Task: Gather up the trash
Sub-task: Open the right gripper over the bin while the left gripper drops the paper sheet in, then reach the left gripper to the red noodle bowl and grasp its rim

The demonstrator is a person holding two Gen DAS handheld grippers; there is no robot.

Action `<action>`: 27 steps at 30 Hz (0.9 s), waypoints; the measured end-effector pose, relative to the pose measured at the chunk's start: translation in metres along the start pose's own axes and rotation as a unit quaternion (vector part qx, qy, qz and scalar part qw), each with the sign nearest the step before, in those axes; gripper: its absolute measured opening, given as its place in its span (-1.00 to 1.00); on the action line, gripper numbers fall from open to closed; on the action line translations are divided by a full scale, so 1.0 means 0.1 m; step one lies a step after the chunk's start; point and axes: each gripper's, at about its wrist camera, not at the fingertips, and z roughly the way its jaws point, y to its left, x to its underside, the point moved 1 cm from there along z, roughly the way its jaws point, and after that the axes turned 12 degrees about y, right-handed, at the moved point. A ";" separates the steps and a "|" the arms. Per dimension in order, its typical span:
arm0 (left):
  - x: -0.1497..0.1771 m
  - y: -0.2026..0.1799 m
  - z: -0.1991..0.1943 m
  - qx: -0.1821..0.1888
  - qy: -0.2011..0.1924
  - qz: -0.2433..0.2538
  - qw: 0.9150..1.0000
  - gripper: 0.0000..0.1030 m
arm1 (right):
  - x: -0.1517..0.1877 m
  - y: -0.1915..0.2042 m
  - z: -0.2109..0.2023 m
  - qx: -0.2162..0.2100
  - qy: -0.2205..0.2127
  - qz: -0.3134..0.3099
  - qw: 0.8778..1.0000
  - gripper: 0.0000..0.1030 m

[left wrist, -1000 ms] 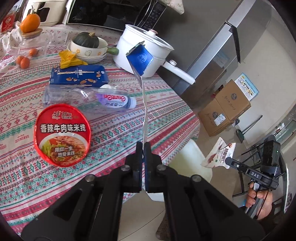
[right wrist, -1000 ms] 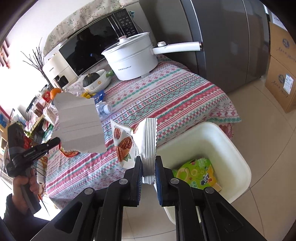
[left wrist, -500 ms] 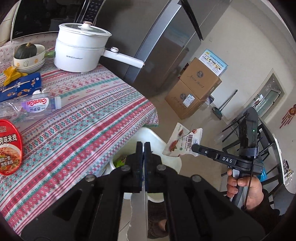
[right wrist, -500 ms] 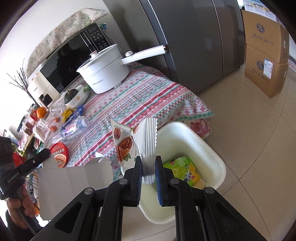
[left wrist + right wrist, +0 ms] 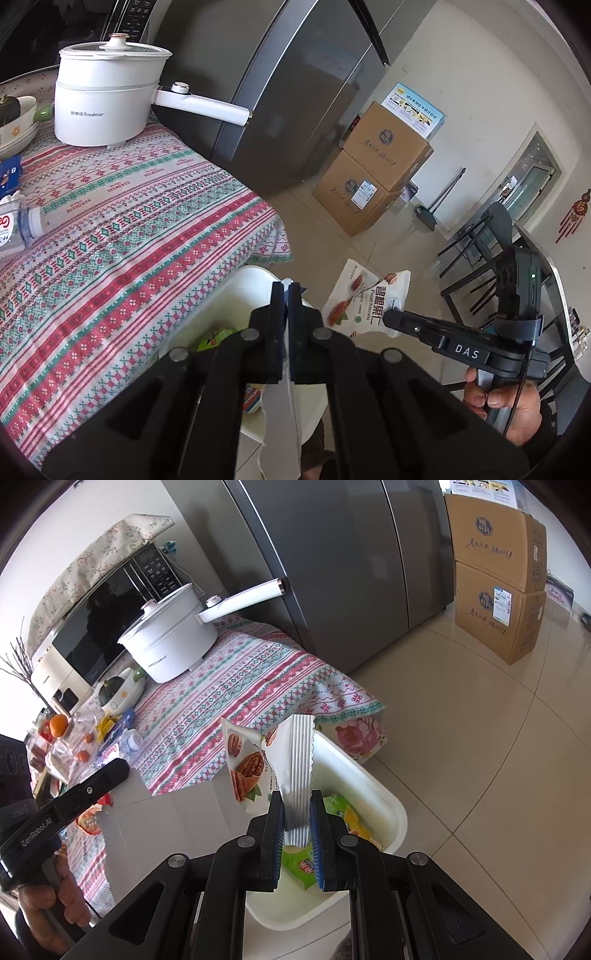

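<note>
Two grippers are at work, each gripped by one hand. The left gripper [image 5: 286, 295] has its jaws pressed together on one flattened carton [image 5: 162, 823], whose pale sheet hangs below the jaws, beside the table edge. The right gripper [image 5: 297, 812] is clamped on the ribbed seam of one nut packet [image 5: 258, 768], which stands up above its jaws and directly over the bin.

One white bin [image 5: 373, 801] sits on the tiled floor, tight against the table's corner. Inside it lie at least two wrappers [image 5: 343, 814], green and yellow; how many more are underneath I cannot tell, since the right gripper's fingers [image 5: 271, 834] block much of the opening.

The table [image 5: 129, 236] carries a striped red, green and white cloth. On it, from the near end, are one red noodle cup [image 5: 88, 821], mostly hidden behind the carton, one clear plastic bottle [image 5: 18, 229] lying on its side, one blue box [image 5: 9, 175], and a few small orange fruits [image 5: 59, 723]. Beyond these are one bowl [image 5: 123, 694] holding a dark green squash, then one white pot [image 5: 107, 96] with a lid and a long handle jutting towards the fridge.

Past the table stands one tall grey fridge [image 5: 332, 554], and one microwave [image 5: 110, 605] under a flowered cover. Two cardboard boxes [image 5: 495, 576] are stacked on the floor beside the fridge.
</note>
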 end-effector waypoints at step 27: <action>0.14 0.59 -0.36 -0.192 0.030 -0.059 0.979 0.93 | -0.02 0.34 0.17 0.049 0.018 -0.050 0.997 0.68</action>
